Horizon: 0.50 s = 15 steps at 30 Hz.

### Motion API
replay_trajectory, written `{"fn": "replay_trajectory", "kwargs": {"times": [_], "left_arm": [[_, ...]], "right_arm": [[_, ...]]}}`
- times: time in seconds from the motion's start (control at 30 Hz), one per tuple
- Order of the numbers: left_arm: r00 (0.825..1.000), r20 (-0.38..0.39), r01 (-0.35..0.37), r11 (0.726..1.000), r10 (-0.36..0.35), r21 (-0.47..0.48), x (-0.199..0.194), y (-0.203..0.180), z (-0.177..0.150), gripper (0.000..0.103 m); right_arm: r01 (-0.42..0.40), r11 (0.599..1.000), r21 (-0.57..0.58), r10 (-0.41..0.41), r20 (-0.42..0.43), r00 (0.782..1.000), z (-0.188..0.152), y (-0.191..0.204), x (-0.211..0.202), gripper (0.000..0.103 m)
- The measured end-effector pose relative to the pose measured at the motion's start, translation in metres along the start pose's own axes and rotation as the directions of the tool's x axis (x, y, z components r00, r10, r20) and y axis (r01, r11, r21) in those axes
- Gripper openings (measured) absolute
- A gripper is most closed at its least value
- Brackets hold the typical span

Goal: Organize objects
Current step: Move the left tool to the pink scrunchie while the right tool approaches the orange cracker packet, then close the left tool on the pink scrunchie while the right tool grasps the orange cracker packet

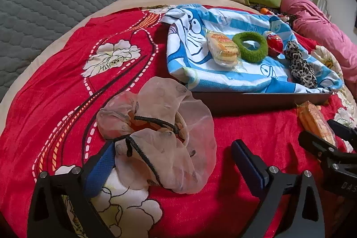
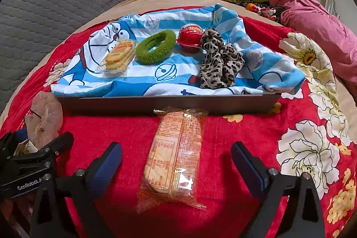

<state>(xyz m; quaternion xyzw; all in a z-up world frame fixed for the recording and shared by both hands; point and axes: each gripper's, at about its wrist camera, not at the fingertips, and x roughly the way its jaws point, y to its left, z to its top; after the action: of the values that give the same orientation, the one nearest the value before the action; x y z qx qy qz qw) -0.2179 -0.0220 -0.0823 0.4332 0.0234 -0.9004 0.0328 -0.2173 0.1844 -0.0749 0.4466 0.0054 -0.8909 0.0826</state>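
My right gripper (image 2: 176, 162) stands spread wide over the wafer pack (image 2: 173, 160), which lies on the red bedspread (image 2: 234, 133) between the two pads, touching neither. The pack's long axis runs from about 6 o'clock to 12 o'clock in the right wrist view, straight along my pointing line, so I judge the jaws would close across its narrow width; its far end sits just short of the tray (image 2: 169, 104) wall at 12 o'clock. My left gripper (image 1: 174, 162) is also spread, and the sheer scrunchie (image 1: 160, 137) lies between its pads, bunched toward the left pad at about 10 o'clock; I cannot tell whether the fabric touches that pad, since folds cover its tip. Each gripper is nearer its own thing: from the left, the pack is off at 3 o'clock, half hidden behind my right gripper. On the striped towel (image 2: 156, 81) in the tray sit a biscuit pack (image 2: 118, 55), a green band (image 2: 155, 47), a red tub (image 2: 190, 38) and a leopard scrunchie (image 2: 219, 59), leaving bare towel near the front wall. The pack's near end is creased and glossy, its print unreadable. The tray's floor is hidden under the towel.
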Motion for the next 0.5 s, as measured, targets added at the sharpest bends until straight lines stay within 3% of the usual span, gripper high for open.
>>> {"fn": "replay_trajectory", "kwargs": {"times": [0.5], "left_arm": [[1.000,-0.008,0.005,1.000,-0.005,0.023,-0.0012,-0.0004,-0.0020,0.076]], "right_arm": [[-0.015,1.000,-0.009,0.015,-0.007,1.000,-0.0014,0.0035,0.0012,0.079]]}}
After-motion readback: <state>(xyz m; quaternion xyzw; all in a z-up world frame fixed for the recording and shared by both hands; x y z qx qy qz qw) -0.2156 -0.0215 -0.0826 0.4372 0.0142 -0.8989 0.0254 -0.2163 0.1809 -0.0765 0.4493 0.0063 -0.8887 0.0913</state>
